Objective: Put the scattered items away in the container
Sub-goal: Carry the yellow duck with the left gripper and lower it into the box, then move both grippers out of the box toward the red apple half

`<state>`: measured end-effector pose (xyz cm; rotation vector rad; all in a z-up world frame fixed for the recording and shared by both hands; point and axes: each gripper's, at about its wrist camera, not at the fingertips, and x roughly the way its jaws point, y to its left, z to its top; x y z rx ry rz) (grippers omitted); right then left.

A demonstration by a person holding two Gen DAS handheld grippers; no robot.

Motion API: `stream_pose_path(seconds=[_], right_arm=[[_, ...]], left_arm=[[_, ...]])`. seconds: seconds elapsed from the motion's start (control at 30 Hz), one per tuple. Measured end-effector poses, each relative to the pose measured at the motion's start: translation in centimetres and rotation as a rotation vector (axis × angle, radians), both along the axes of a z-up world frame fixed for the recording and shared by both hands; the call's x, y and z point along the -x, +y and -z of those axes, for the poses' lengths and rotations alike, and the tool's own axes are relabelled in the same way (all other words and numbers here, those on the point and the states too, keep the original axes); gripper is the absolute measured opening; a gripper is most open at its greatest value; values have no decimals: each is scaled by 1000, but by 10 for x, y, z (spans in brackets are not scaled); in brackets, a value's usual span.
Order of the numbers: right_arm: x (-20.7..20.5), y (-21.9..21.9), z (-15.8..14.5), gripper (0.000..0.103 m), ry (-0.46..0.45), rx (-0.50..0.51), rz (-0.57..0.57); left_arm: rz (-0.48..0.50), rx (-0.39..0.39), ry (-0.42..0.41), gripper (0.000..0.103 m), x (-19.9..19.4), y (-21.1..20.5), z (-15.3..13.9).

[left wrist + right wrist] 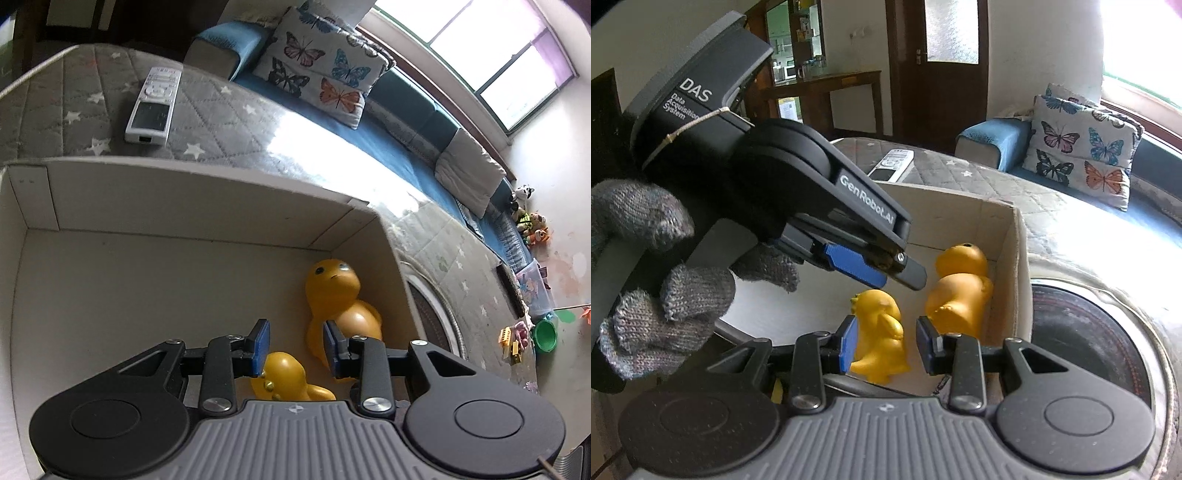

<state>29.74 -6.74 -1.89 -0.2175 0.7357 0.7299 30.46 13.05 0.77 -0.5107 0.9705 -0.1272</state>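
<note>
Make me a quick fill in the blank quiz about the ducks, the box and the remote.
1. Both ducks, the big duck and the small duck, lie inside the ____.
2. The remote lies ____ the box.
3. The ducks are colored ____.
4. The left gripper has its jaws ____.

Missing words: box; outside; yellow; open

Grey quilted cover (pixel 229 125) with white stars spans the surface, upper half of left wrist view. On it: white remote (pixel 153 105), upper left; open cardboard box (pixel 207 206), centre-left. Round dark recess (pixel 1082 332) at right, just beside the box.
</note>
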Motion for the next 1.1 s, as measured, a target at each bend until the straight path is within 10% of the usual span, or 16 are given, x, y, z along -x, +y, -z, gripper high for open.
stream_pose_path(seconds=[1.1], right_arm=[[122,-45,-13,79,-111,-49,26]], left_arm=[[38,-141,-164,35,149,-34,-46]])
